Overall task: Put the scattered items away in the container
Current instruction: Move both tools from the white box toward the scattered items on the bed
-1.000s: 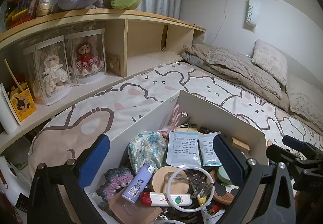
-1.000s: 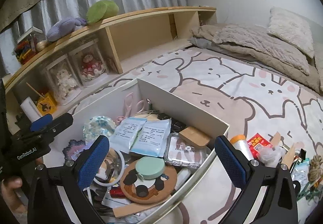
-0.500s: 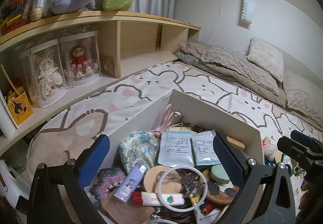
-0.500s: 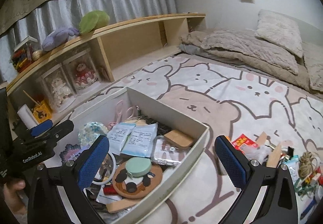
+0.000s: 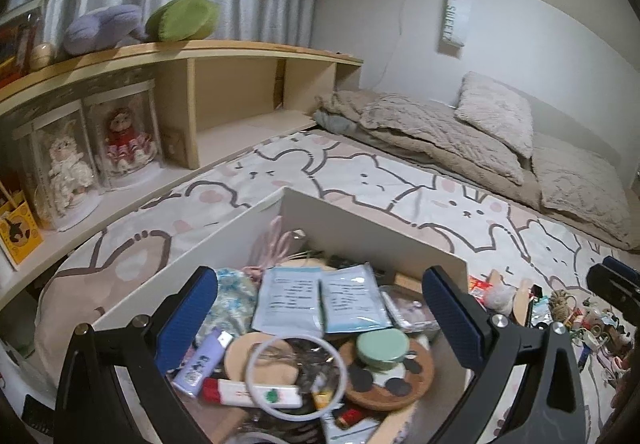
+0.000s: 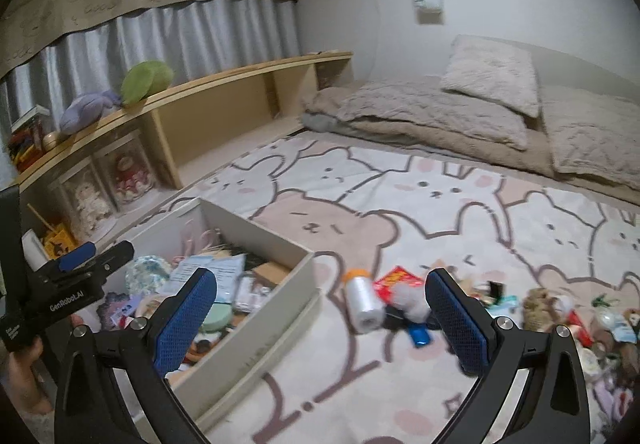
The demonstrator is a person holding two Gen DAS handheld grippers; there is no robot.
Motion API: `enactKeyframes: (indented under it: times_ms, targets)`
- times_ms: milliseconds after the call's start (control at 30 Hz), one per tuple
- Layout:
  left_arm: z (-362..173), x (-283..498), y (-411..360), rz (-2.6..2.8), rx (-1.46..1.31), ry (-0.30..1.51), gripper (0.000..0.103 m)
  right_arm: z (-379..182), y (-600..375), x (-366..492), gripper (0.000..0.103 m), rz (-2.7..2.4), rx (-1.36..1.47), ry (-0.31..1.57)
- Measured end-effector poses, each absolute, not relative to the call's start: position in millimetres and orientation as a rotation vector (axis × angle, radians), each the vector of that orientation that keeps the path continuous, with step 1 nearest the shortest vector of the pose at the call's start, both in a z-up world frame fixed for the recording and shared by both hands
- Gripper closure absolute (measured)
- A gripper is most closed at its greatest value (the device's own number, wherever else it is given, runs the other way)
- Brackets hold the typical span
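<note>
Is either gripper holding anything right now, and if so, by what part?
Nothing is held. The left gripper is open over the box, and the right gripper is open above the rug.

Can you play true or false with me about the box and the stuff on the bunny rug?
1. Both grippers are open and hold nothing. True: left gripper, right gripper.
2. The white box is empty. False: it is full of small things.
3. The clear roll with the orange cap lies on the rug. True.
4. The green plush is inside the box. False: it sits on the shelf.
</note>
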State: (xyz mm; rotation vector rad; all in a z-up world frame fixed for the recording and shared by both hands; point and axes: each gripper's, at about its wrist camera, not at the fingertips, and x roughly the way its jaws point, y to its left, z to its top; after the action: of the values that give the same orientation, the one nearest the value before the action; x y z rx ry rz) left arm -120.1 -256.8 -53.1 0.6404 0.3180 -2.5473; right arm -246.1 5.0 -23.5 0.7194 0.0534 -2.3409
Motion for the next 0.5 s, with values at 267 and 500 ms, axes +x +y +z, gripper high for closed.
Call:
enactKeyframes:
  times_ms: [267,500]
  targets:
    - [-47.5,-127.2,-237.0,-2.569,0.609,0.295,0.000,-24.0,60.7,-246.3,0.000,-2.434,0.708,0.023]
    - [-44.4,-134.4,-215.6,-2.608,0.587,0.282,0.000,-29.5,110.5,-246.1,0.000,-2.514,0.683,-0.068]
